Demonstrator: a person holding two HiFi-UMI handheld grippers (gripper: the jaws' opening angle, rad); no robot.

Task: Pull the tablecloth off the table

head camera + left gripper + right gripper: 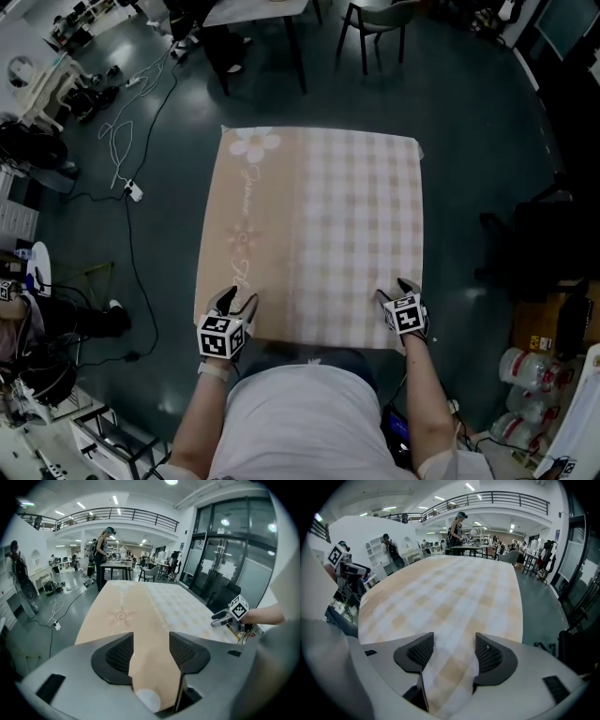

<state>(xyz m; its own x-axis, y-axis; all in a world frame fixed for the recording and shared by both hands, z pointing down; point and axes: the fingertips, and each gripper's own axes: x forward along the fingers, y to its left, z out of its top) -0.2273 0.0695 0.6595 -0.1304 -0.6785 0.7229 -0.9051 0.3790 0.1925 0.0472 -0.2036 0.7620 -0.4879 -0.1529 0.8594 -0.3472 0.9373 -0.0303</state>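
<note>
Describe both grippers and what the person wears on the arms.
The left gripper and right gripper match: pale grey shells, black ribbed pads, and a white cube with black square markers on each. The person wears a light short-sleeved T-shirt.

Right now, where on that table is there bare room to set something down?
The tablecloth lies bare from its far edge down through the middle, plain left half and checked right half alike. Only the near edge is taken: the left hand-held gripper and right hand-held gripper straddle it, open. Cables clutter the floor at left.
</note>
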